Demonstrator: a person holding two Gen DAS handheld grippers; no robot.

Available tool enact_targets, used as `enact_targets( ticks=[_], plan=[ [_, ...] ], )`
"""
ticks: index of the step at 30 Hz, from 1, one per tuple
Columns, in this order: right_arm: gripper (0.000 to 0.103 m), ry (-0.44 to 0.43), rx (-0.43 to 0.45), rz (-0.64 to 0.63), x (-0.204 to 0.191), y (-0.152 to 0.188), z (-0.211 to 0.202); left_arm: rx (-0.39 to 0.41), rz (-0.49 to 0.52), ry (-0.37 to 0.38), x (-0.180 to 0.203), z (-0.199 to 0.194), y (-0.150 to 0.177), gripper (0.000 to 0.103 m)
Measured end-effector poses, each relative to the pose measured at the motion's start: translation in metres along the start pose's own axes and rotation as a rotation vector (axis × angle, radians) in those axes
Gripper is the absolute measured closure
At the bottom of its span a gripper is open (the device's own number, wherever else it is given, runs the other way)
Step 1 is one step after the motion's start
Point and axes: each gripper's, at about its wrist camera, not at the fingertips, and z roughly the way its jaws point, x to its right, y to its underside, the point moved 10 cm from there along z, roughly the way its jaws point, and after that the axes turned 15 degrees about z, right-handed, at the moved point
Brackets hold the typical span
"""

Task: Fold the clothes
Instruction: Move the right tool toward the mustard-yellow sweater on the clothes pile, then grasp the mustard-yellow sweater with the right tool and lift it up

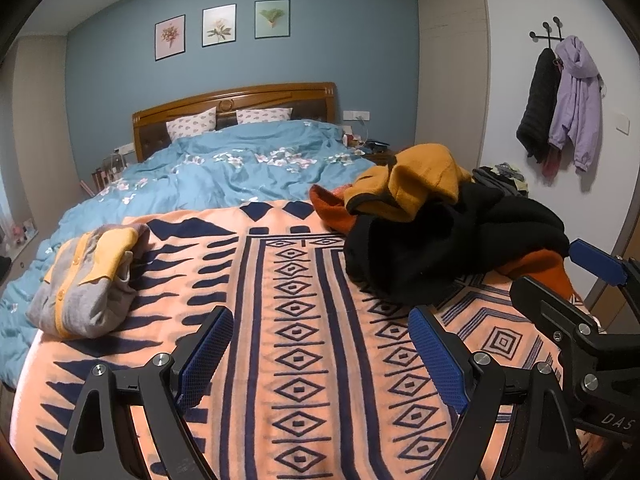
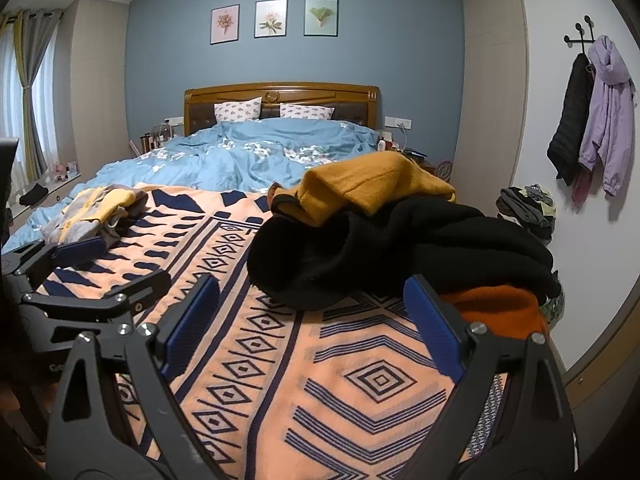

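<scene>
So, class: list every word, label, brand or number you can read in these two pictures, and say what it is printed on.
"DAS": white letters on the black body of the right gripper, cut off by the picture edge.
Three framed pictures on the blue wall: plant prints, no readable text.
Bedside clutter: too small to read.

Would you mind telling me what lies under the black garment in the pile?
An orange garment shows beneath the black garment, resting on the patterned blanket; anything further under is covered.
</scene>
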Motion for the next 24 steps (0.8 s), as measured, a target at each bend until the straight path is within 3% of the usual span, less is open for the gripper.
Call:
enact_targets(
  ticks=[6, 13, 17, 19, 21, 24],
  plan=[
    [0.009, 0.026, 0.006, -0.036, 0.003, -0.015, 0.017, -0.02, -0.003, -0.012, -0.007, 0.011, 0.0, 0.012],
    [0.009, 0.081, -0.062, -0.172, -0.001, -0.048, 0.092, -0.041, -0.049, -0.048, -0.036, 0.022, 0.007, 0.012],
    [0.009, 0.208, -0.061, -0.284, 0.007, -0.062, 0.143, -0.054, -0.068, -0.059, -0.051, 0.027, 0.015, 0.012],
    [0.009, 0.261, -0.104, -0.327, 0.014, -0.061, 0.172, -0.065, -0.077, -0.061, -0.058, 0.031, 0.021, 0.012],
    [0.012, 0.309, -0.14, -0.343, 0.022, -0.062, 0.194, -0.076, -0.085, -0.057, -0.062, 0.035, 0.025, 0.012],
    [0.022, 0.303, -0.141, -0.341, 0.024, -0.068, 0.216, -0.086, -0.087, -0.063, -0.069, 0.041, 0.032, 0.012]
  ],
)
